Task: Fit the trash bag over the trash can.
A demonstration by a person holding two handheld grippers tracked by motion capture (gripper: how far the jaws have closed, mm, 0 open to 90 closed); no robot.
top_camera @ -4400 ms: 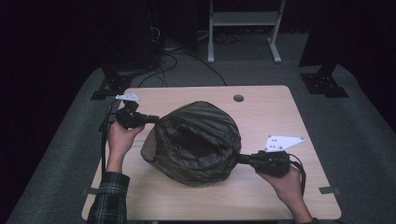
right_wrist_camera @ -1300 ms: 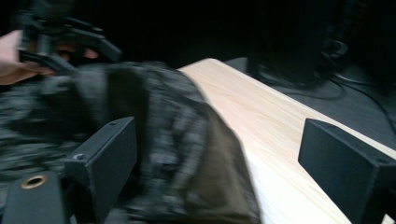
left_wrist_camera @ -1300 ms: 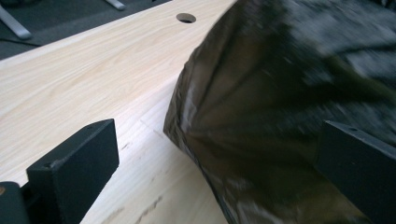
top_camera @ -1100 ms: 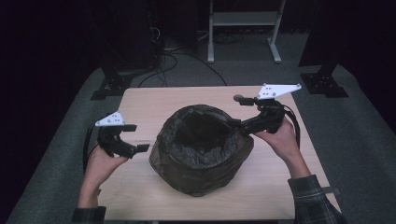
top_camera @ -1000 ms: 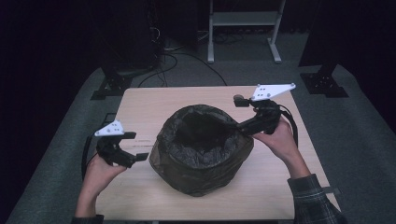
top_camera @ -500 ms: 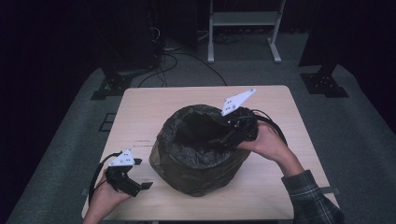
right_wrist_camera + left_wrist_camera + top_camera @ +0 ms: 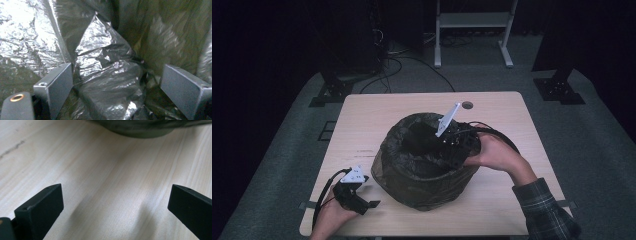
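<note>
A round bin (image 7: 427,175) lined with a dark, crinkled plastic bag (image 7: 412,150) stands in the middle of the wooden table (image 7: 377,115). My right gripper (image 7: 447,150) reaches over the bin's right rim and dips into the opening. In the right gripper view its jaws stand open (image 7: 117,75), with folds of the shiny black bag (image 7: 105,62) between and behind them, not pinched. My left gripper (image 7: 369,204) sits low near the table's front left corner, apart from the bin. Its jaws are open (image 7: 116,192) over bare wood, with the bin's base (image 7: 140,128) ahead.
A small round hole (image 7: 467,105) marks the table's far edge. Beyond the table are grey carpet, loose cables (image 7: 387,65) and a white metal stand (image 7: 472,30). Black stand feet (image 7: 329,92) rest by the table's far left and far right corners.
My left gripper has dropped from beside the bin's left side to the table's front left corner. My right gripper has swung from the bin's right rim leftward and down into the opening.
</note>
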